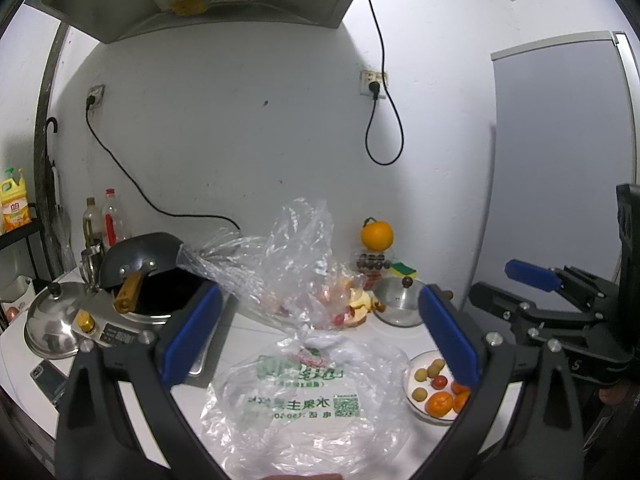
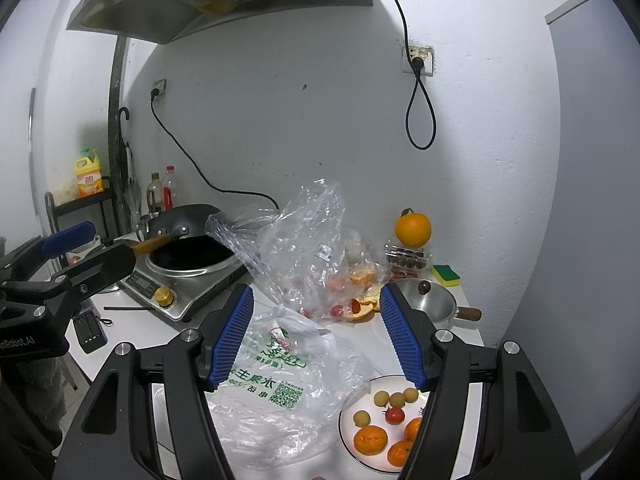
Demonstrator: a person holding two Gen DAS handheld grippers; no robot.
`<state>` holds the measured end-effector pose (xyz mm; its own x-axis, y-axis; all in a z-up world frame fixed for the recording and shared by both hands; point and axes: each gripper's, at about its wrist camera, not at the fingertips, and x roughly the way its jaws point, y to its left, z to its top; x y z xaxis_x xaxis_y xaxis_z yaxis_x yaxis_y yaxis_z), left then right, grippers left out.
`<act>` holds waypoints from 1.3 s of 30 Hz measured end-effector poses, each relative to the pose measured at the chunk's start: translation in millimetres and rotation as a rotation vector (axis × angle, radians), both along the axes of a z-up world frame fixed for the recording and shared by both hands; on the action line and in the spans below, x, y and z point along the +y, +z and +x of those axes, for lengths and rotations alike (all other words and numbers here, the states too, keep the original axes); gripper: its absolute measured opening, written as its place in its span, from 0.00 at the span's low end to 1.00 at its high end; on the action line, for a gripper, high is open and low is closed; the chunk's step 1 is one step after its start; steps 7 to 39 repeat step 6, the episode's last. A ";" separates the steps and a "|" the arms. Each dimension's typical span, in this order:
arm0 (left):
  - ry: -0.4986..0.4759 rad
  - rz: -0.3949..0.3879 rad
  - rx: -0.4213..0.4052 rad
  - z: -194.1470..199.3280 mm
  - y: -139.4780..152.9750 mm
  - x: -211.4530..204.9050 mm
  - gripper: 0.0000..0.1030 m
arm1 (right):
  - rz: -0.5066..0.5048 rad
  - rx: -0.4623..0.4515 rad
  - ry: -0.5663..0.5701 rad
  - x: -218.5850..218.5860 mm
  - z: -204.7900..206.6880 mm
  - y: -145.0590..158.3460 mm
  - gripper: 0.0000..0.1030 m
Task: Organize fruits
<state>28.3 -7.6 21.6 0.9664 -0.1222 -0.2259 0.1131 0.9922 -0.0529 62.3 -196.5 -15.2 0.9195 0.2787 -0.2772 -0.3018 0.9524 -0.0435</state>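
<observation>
Fruit plate low and to the right of both open grippers — bags lie between.

The left gripper and the right gripper are both held with jaws spread wide and nothing between the pads. The white plate, holding tangerines, small pale round fruits and a cherry tomato, is seen just under the right gripper's right finger, so the right hand is judged the nearer — from the left gripper the plate lies further off to the right. Loose fruit and peel are seen inside the clear bag, straight ahead of both grippers; a printed bag lies flat in the foreground, touching the plate's left rim. All of it rests on a white countertop against a plain white wall, with a wok on an induction cooker at the left and an orange set on a small box by the wall.
</observation>
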 end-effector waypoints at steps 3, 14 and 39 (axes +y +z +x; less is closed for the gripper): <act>-0.002 -0.001 -0.002 -0.4 -0.3 -0.7 0.97 | 0.000 0.000 0.000 0.2 0.0 0.1 0.67; 0.006 0.005 -0.018 -0.3 -2.2 -0.5 0.97 | 0.000 0.000 -0.001 0.4 0.1 0.2 0.67; 0.006 0.005 -0.018 -0.3 -2.2 -0.5 0.97 | 0.000 0.000 -0.001 0.4 0.1 0.2 0.67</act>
